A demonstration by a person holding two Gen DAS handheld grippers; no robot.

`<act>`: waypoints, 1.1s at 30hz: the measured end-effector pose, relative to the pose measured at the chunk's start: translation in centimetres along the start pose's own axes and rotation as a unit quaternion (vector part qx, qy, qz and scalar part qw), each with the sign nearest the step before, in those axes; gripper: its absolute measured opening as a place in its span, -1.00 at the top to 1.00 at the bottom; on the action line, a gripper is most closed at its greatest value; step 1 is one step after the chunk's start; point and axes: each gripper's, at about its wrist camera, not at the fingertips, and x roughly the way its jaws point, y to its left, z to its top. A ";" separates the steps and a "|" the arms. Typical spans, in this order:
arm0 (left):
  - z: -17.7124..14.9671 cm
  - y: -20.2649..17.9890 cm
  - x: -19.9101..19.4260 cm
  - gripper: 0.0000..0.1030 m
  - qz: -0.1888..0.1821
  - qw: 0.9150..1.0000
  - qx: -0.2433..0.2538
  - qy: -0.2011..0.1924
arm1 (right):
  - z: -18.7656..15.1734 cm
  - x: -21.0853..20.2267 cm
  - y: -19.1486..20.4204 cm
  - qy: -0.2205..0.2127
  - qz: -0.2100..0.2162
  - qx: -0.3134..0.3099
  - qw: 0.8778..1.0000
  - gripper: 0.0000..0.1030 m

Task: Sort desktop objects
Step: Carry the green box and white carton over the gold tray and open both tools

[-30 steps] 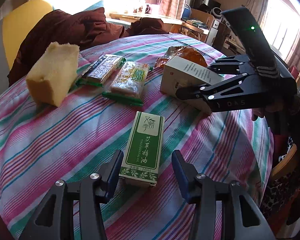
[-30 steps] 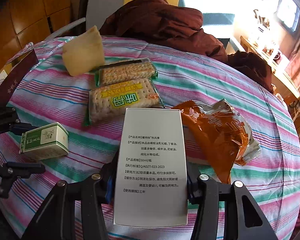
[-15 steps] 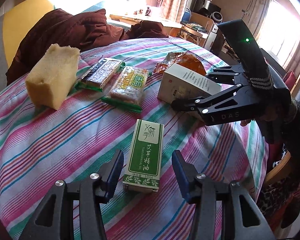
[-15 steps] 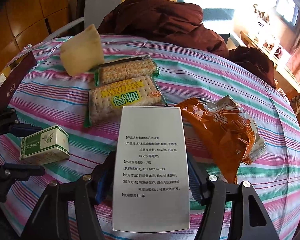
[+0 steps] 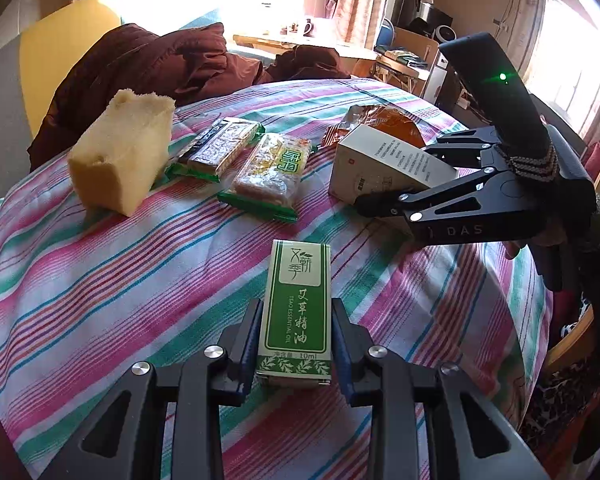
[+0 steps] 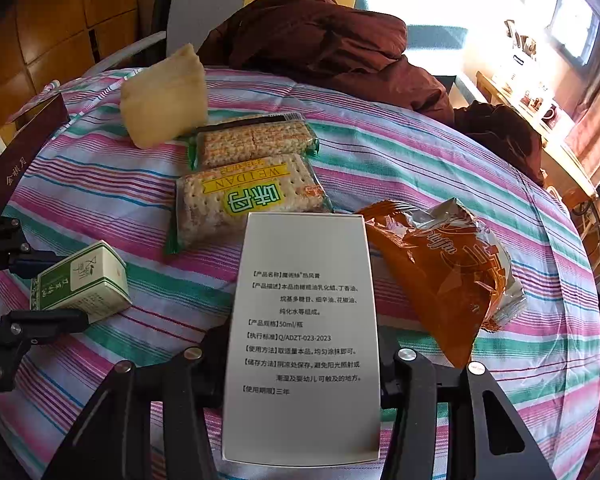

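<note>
Two cartons are pinched, one per claw: the small green box point(image 5: 296, 312) is clamped across its narrow sides by the left claw point(image 5: 296, 344) low over the bench point(image 5: 100, 280), and the taller white box point(image 6: 304, 320) is squeezed flat-sided in the right claw point(image 6: 302, 364), presumably so that rigid card can be grouped apart. Crinkly biscuit packs point(image 6: 252, 196), a foil orange bag point(image 6: 440, 268) and a porous sponge point(image 5: 120, 156) are left on the striped cloth.
</note>
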 end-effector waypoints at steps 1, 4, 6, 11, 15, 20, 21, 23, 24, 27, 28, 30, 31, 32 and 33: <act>-0.2 0.1 -0.2 0.38 -0.003 1.000 -0.007 -0.002 | -0.1 -0.1 0.1 -0.001 -0.002 0.000 1.000 -0.01; -1.1 0.5 -1.4 0.38 0.000 1.000 -0.019 -0.019 | -0.3 -0.3 0.4 -0.005 -0.010 0.008 1.000 0.00; -1.6 0.8 -2.4 0.38 -0.003 0.999 -0.025 -0.029 | -0.5 -0.7 0.7 -0.010 -0.009 0.019 1.000 0.00; -2.8 1.7 -4.9 0.37 -0.008 0.998 -0.042 -0.051 | -0.9 -2.4 3.2 -0.042 0.008 0.044 0.998 0.00; -4.0 2.4 -6.5 0.37 -0.007 0.996 -0.057 -0.061 | -1.7 -4.3 6.4 -0.081 0.043 0.067 0.994 0.00; -5.7 3.2 -9.3 0.37 -0.003 0.994 -0.072 -0.081 | -3.1 -6.3 10.6 -0.126 0.084 0.097 0.984 0.00; -6.1 3.4 -10.0 0.37 -0.001 0.993 -0.073 -0.087 | -3.3 -6.7 11.4 -0.134 0.087 0.104 0.982 0.00; -6.8 3.7 -11.3 0.37 0.005 0.992 -0.077 -0.099 | -3.6 -7.1 12.7 -0.149 0.091 0.119 0.977 0.00; -7.2 3.9 -11.9 0.37 0.010 0.991 -0.078 -0.105 | -3.7 -7.3 13.4 -0.155 0.095 0.126 0.975 0.00; -8.5 5.3 -13.9 0.37 0.023 0.988 -0.093 -0.121 | -3.2 -7.6 15.5 -0.165 0.111 0.132 0.971 0.00; -9.0 6.0 -14.6 0.37 0.030 0.986 -0.101 -0.126 | -3.0 -7.8 16.2 -0.168 0.117 0.132 0.970 0.00; -10.1 7.4 -16.0 0.37 0.043 0.983 -0.117 -0.136 | -2.2 -8.1 17.9 -0.173 0.125 0.119 0.970 0.00; -10.6 8.1 -16.7 0.37 0.049 0.981 -0.125 -0.141 | -1.8 -8.3 18.8 -0.175 0.129 0.112 0.969 0.00; -11.1 8.8 -17.4 0.37 0.055 0.979 -0.133 -0.146 | -1.4 -8.5 19.6 -0.178 0.134 0.106 0.969 0.00; -11.6 9.5 -18.1 0.37 0.062 0.976 -0.140 -0.151 | -0.9 -8.7 20.6 -0.181 0.141 0.098 0.968 0.00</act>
